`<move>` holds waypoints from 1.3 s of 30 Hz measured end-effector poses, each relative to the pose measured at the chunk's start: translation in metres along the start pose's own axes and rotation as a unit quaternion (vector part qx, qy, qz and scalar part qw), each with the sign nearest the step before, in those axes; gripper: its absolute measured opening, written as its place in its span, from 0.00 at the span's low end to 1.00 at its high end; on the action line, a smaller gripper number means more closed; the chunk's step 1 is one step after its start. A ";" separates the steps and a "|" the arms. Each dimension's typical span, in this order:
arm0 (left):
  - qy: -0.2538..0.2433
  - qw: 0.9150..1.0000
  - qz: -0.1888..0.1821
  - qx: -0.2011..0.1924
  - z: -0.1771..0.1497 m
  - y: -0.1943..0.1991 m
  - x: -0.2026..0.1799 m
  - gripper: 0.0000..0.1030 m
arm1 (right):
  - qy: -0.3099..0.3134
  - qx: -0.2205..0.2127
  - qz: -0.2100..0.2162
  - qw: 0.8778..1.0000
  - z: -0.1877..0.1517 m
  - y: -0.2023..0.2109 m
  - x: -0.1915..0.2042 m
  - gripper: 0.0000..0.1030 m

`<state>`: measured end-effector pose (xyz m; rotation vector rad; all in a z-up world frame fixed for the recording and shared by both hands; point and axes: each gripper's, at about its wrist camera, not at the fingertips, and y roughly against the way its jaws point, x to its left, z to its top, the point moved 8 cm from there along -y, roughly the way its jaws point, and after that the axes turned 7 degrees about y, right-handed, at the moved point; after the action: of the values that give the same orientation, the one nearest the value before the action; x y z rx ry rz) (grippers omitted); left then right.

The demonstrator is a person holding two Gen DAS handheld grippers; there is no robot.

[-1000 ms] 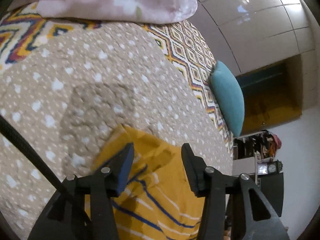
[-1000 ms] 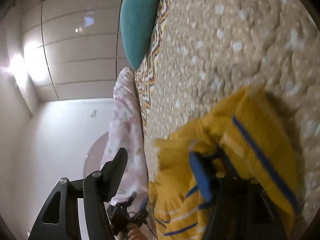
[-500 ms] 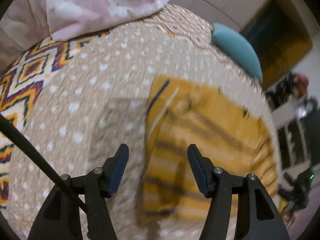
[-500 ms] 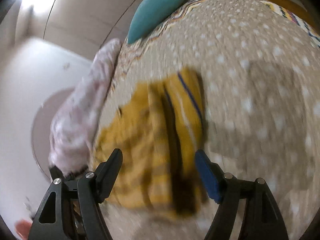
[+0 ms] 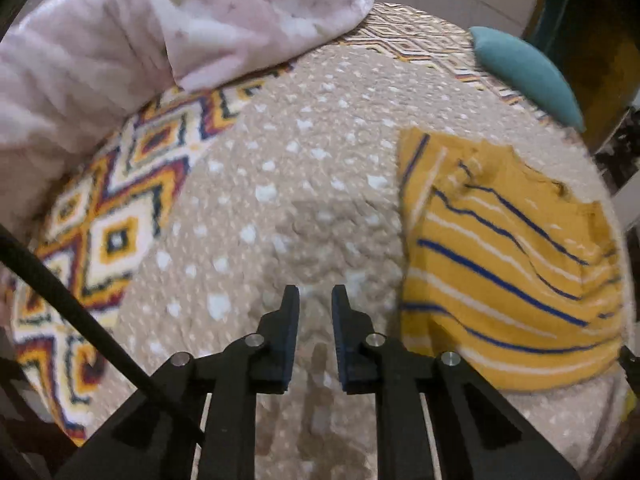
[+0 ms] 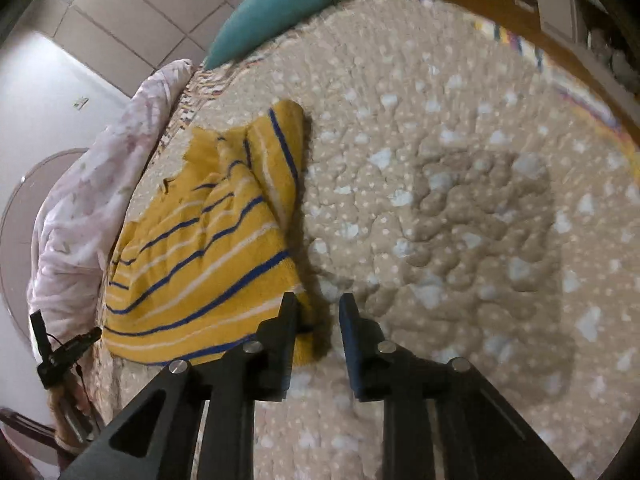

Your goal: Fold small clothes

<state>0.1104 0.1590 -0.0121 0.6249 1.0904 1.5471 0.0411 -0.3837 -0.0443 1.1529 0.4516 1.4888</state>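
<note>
A small yellow garment (image 5: pixel 500 260) with blue and white stripes lies folded on the beige dotted quilt (image 5: pixel 280 200). My left gripper (image 5: pixel 315 292) hovers over bare quilt just left of it. Its jaws are closing, a narrow gap remains and nothing is between them. In the right wrist view the garment (image 6: pixel 200 248) lies to the left. My right gripper (image 6: pixel 318 300) hangs by the garment's near right corner. Its jaws are closing too, with only quilt (image 6: pixel 440 160) showing in the gap. Its left finger covers a bit of the corner.
A pink floral duvet (image 5: pixel 180 20) is heaped along the far side, over a zigzag-patterned bedspread (image 5: pixel 120 208). A teal cushion (image 5: pixel 524 72) lies at the bed's far end. A black cable (image 5: pixel 60 296) crosses the left wrist view. Wide quilt stretches right of the garment.
Both grippers have swung off the garment, the left to its left and the right to its right. Their wide jaws have narrowed. The garment now lies flat and folded.
</note>
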 end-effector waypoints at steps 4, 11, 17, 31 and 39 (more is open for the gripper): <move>-0.019 0.999 -0.015 -0.030 -0.021 0.015 -0.010 0.36 | 0.060 -0.038 -0.017 0.997 0.010 0.025 0.032 0.23; -0.037 0.996 -0.048 -0.069 -0.039 -0.009 -0.057 0.44 | 0.149 -0.033 0.011 0.988 0.036 -0.007 0.118 0.23; -0.006 0.994 -0.081 -0.079 -0.044 -0.023 -0.052 0.55 | 0.166 0.002 -0.070 0.984 0.092 -0.093 0.119 0.23; 0.015 0.989 -0.119 -0.081 -0.044 -0.025 -0.050 0.61 | 0.184 -0.025 -0.088 0.979 0.115 -0.081 0.155 0.32; 0.082 0.987 -0.112 -0.084 -0.065 0.029 -0.005 0.61 | 0.289 0.009 -0.010 0.957 0.031 -0.065 0.259 0.41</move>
<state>0.0437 0.1342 -0.0139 0.2538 1.0975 1.4926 0.1338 -0.1400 0.0225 0.7033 0.8711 1.8010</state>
